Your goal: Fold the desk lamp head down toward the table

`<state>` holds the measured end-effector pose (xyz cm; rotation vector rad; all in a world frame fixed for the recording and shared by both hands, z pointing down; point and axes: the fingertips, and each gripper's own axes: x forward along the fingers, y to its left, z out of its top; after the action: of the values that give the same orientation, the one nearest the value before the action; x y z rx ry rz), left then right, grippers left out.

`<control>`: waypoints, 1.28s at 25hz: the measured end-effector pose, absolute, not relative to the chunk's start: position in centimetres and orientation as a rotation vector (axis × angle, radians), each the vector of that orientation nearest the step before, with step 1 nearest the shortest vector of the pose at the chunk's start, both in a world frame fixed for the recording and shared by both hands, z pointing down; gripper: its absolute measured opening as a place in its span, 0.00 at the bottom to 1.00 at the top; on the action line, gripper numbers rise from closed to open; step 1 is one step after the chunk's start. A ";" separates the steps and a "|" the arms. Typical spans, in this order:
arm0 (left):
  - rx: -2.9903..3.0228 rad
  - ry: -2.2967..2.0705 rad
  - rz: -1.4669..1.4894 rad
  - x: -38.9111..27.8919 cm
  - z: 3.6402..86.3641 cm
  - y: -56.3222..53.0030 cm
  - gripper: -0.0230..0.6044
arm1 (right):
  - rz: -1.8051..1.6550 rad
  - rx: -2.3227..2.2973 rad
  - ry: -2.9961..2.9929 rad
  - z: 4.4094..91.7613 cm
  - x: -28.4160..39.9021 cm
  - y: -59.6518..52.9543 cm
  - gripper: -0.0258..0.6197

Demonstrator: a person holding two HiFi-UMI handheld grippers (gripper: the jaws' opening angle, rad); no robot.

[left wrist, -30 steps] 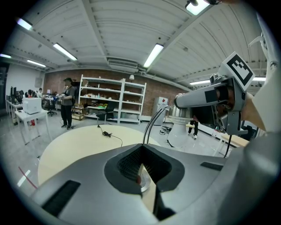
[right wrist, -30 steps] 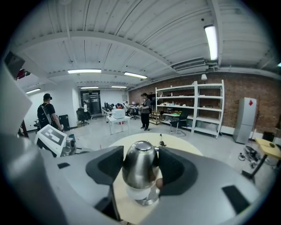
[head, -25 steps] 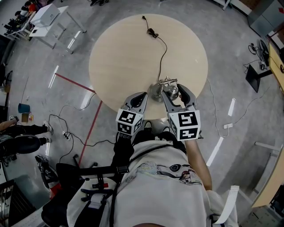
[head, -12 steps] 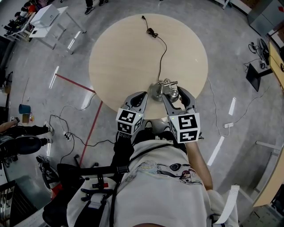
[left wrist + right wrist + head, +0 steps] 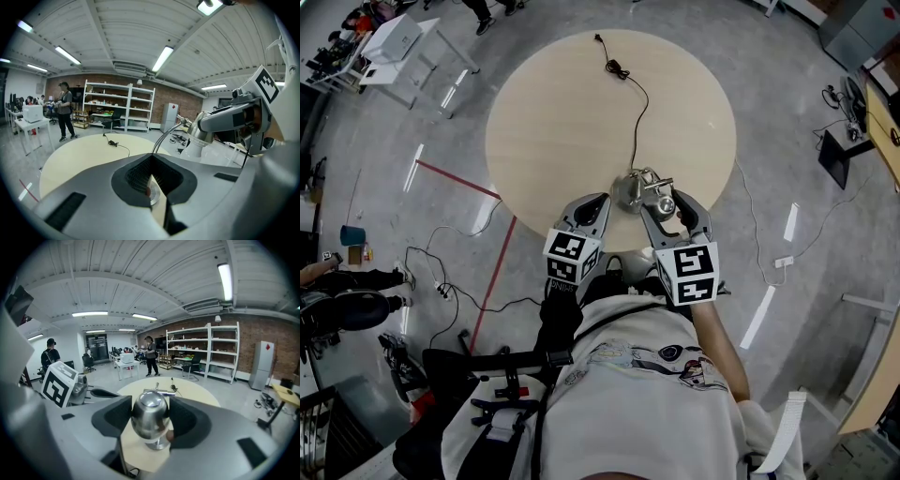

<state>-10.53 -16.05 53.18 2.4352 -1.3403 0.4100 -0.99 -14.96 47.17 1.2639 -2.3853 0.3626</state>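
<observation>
Right gripper (image 5: 150, 403): matt grey plastic shell; pads (image 5: 111, 416) black, finely ribbed, rubbery look. Between its jaws, lamp head (image 5: 149, 416): polished metal, mirror-glossy, smooth.
Left gripper (image 5: 151, 159): same matt grey plastic. Just ahead of it, lamp neck (image 5: 165, 136) shiny chrome, lamp base (image 5: 153, 196) bright metal.
Table (image 5: 562, 122) beyond both: pale wood look, matt, smooth.
Floor (image 5: 787, 122) around: grey concrete, slight sheen.

Your left gripper (image 5: 596, 204) is held out ahead of your torso, jaws closed tip to tip with nothing between them, marker cube (image 5: 570, 256) facing up. Your right gripper (image 5: 666, 200) is just beside it, pointing the same way and reaching slightly further forward, with jaws clamped on both sides of the lamp head (image 5: 149, 414). Your right forearm (image 5: 715, 330) runs straight back from that gripper to your body.
</observation>
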 end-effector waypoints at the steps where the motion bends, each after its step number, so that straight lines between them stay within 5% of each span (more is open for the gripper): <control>1: 2.435 -1.340 0.410 -10.5 53.2 -16.1 0.04 | 0.364 1.262 -2.381 47.4 -0.9 -14.8 0.43; 32: 2.426 -1.346 0.430 -10.1 53.4 -15.4 0.04 | 0.349 1.177 -2.283 53.9 0.8 -10.9 0.42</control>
<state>-10.09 -15.44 53.38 2.4255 -1.3459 0.4301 0.76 -10.86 53.91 1.1767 -2.2826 0.3491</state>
